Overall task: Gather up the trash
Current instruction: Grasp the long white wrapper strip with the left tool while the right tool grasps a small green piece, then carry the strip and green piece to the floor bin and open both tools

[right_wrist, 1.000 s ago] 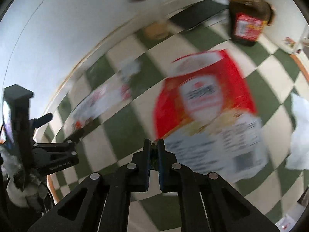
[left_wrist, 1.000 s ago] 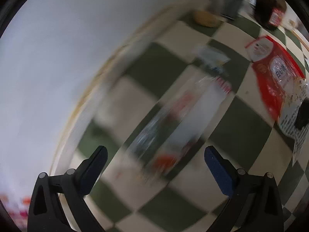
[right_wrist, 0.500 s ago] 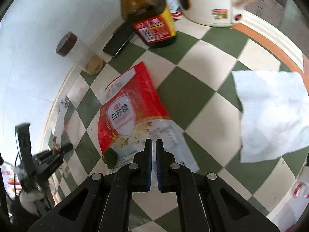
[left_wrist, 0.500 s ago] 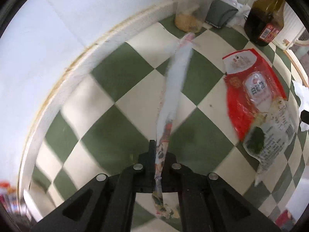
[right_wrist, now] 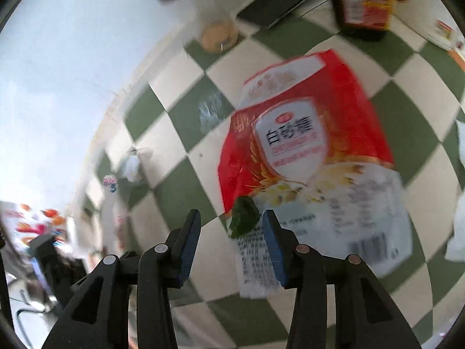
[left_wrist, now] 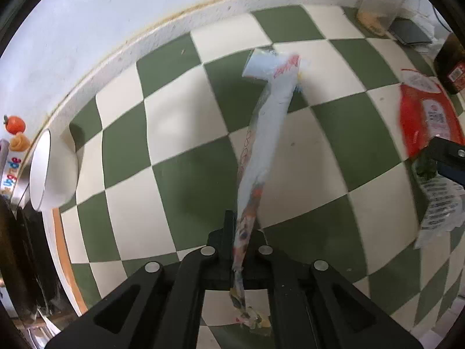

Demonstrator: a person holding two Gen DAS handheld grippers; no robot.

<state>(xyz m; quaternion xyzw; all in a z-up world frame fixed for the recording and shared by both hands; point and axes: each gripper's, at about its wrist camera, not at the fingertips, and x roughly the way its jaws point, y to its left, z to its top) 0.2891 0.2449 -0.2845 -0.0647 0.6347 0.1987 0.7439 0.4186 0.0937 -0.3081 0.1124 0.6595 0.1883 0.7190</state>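
My left gripper [left_wrist: 239, 232] is shut on a long white plastic wrapper [left_wrist: 266, 133] with red and blue print, holding it edge-on above the green and cream checkered counter [left_wrist: 186, 174]. My right gripper [right_wrist: 231, 229] is open, its blue pads [right_wrist: 190, 241] on either side of a small dark green scrap [right_wrist: 244, 216]. The scrap lies on the lower left corner of a red and clear sugar bag [right_wrist: 305, 157], which lies flat on the counter. The bag also shows at the right of the left wrist view [left_wrist: 427, 125], with the right gripper's tip [left_wrist: 444, 160] over it.
A white bowl [left_wrist: 49, 171] stands by the wall at left. A clear jar [right_wrist: 215, 29], a dark flat device [right_wrist: 284, 3] and a dark sauce bottle [right_wrist: 366, 3] stand at the back. A white tissue [right_wrist: 460, 203] lies at the right edge.
My left gripper closed on the wrapper and lifted it off the counter, swinging left. My right gripper went from shut to open and came down around the green scrap on the sugar bag.
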